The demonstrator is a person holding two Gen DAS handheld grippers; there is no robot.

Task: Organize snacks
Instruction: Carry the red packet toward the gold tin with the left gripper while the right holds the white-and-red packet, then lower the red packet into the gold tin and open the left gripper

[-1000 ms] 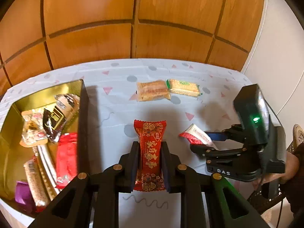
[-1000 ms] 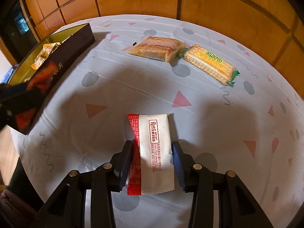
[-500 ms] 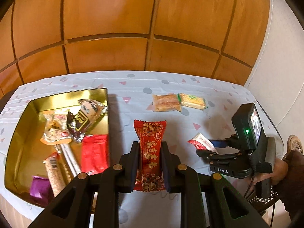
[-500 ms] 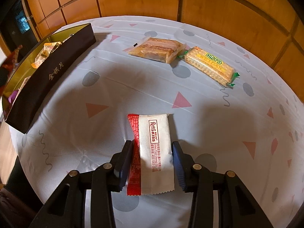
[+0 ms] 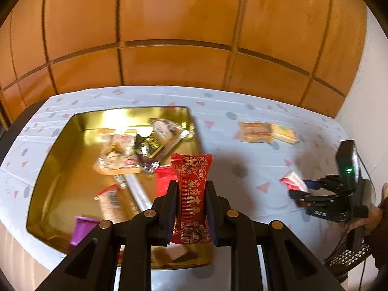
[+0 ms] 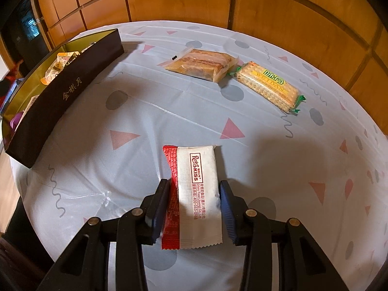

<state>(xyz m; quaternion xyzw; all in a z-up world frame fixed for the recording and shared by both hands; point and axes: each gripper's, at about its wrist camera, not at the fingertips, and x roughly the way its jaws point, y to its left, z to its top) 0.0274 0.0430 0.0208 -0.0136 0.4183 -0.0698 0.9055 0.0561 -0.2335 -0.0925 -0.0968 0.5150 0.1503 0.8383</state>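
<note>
My left gripper is shut on a red packet with gold characters and holds it upright above the near right part of the gold tin. Several wrapped snacks lie in the tin. My right gripper is shut on a white and red packet, with a pad pressed to each long side, low over the patterned tablecloth. The left wrist view shows that gripper at the right with the packet's end poking out. The tin's dark outer wall is at the left of the right wrist view.
A clear-wrapped sandwich cake and a green and yellow cracker packet lie side by side on the far cloth. Wooden wall panels close off the back. A person's hand grips the right tool. The round table's edge curves near the tin.
My left gripper has carried the red packet leftward, from above the bare cloth to above the tin. The right gripper and its packet have stayed still.
</note>
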